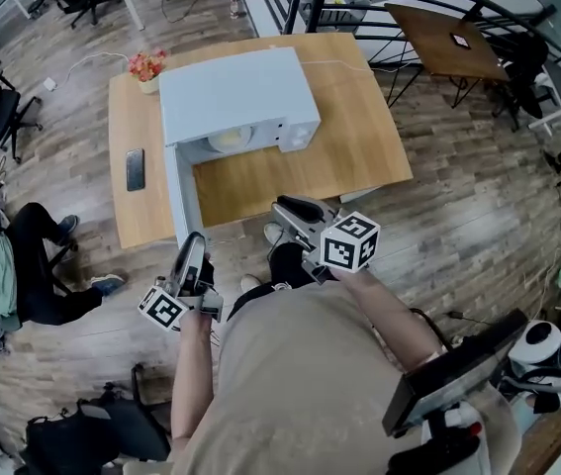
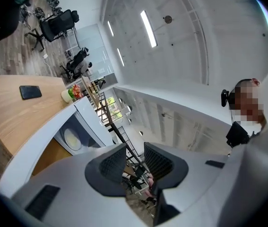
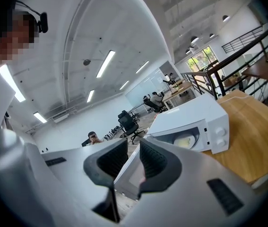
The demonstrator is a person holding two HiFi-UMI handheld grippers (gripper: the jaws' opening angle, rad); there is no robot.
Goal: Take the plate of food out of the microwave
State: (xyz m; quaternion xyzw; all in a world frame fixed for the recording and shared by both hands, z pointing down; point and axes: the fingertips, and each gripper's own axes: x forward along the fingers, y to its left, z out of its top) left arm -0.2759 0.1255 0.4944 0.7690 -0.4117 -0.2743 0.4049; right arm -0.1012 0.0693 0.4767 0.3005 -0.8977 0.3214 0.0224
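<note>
A white microwave stands on a wooden table, its door swung open toward me at the left. Inside the cavity lies the pale plate of food, which also shows in the left gripper view and the right gripper view. My left gripper hovers off the table's near edge, by the door's end; its jaws stand slightly apart with nothing between them. My right gripper is at the table's front edge, right of the door, slightly open and empty.
A dark phone and a small pot of flowers sit on the table left of the microwave. A person sits on the floor at the far left. Office chairs, a second table and a stair railing stand beyond.
</note>
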